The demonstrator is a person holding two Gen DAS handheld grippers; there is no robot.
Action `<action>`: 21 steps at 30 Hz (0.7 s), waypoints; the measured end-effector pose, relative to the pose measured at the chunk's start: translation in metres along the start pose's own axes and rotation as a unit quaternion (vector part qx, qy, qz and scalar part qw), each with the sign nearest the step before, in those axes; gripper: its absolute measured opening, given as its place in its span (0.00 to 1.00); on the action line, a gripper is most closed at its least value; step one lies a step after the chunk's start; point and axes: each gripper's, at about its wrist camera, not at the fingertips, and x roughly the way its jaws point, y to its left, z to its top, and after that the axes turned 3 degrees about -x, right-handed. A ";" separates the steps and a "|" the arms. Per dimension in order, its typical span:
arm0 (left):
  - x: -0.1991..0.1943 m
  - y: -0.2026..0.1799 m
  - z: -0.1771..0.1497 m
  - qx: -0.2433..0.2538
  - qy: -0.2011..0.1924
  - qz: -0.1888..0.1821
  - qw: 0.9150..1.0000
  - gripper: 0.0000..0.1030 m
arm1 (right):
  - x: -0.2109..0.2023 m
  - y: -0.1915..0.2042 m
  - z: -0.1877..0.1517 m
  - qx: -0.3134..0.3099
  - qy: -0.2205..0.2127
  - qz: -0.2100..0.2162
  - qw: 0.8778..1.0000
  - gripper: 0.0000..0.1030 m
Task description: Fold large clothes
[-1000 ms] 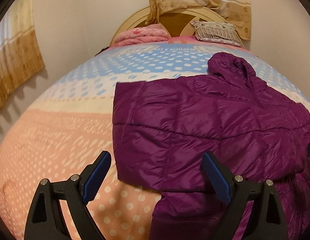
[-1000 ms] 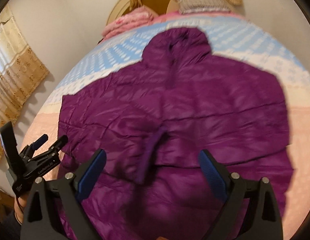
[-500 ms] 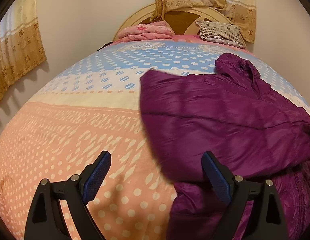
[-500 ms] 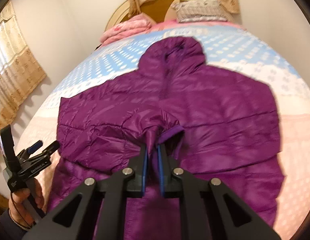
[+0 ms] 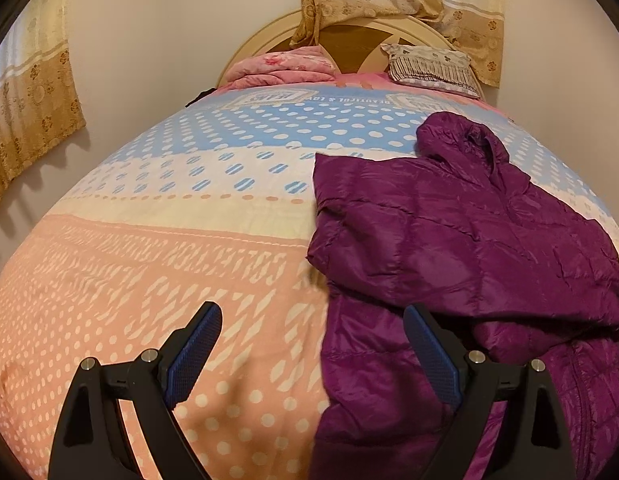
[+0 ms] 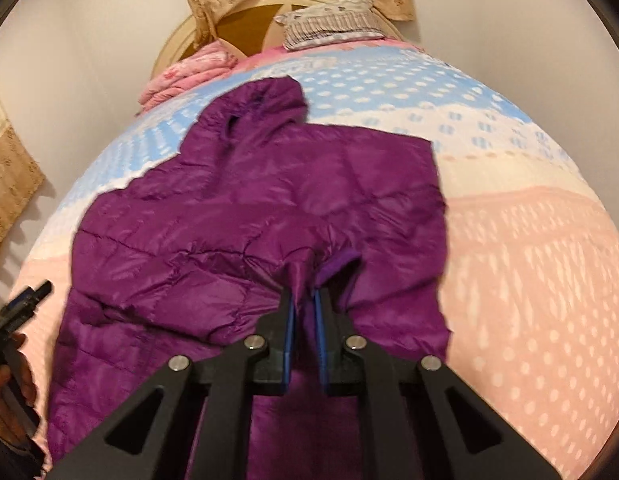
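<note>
At the top of your frame, a folded pink blanket [image 5: 283,68] and a striped pillow [image 5: 431,66] sit against the headboard [image 5: 349,36]; patterned curtains [image 5: 33,76] hang upper left.

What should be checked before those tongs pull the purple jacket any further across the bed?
1. Right tongs clamped on the jacket cuff: ok, fabric is pinched between the blue pads.
2. Left tongs free to help: ok, open and holding nothing.
3. Bedspread beside the jacket bare for folding: ok.
4. Jacket lying flat: not ok, it is rumpled near the grip.
5. Hood clear of the pillow: ok.
6. Zipper closed: cannot tell.
</note>
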 end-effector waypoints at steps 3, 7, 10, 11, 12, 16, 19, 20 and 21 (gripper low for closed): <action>0.000 -0.008 0.002 0.007 -0.002 -0.004 1.000 0.90 | 0.007 -0.011 -0.005 0.014 0.009 0.001 1.000 0.14; 0.002 -0.016 0.011 0.015 -0.004 -0.013 1.000 0.90 | 0.003 -0.021 -0.005 0.029 0.007 -0.013 0.999 0.38; 0.003 -0.021 0.032 0.014 -0.021 -0.015 1.000 0.90 | -0.016 -0.024 0.002 0.044 -0.009 -0.039 0.998 0.40; 0.005 -0.023 0.038 0.013 -0.025 -0.016 0.999 0.90 | -0.022 -0.024 0.004 0.048 -0.020 -0.042 0.998 0.42; 0.009 -0.025 0.044 0.012 -0.026 -0.017 0.999 0.90 | -0.029 -0.020 0.008 0.043 -0.031 -0.055 0.997 0.42; 0.033 -0.045 0.057 0.015 -0.012 -0.027 0.999 0.90 | -0.033 0.005 0.025 0.017 -0.041 -0.049 0.998 0.49; 0.051 -0.064 0.052 0.030 -0.003 -0.029 0.999 0.90 | -0.019 0.021 0.034 0.004 -0.047 -0.010 0.999 0.54; 0.056 -0.069 0.049 0.035 0.002 -0.030 0.999 0.90 | -0.012 0.027 0.034 -0.004 -0.043 -0.001 0.999 0.54; 0.062 -0.074 0.046 0.039 0.007 -0.029 0.999 0.90 | 0.000 0.032 0.035 -0.012 -0.032 0.004 0.999 0.54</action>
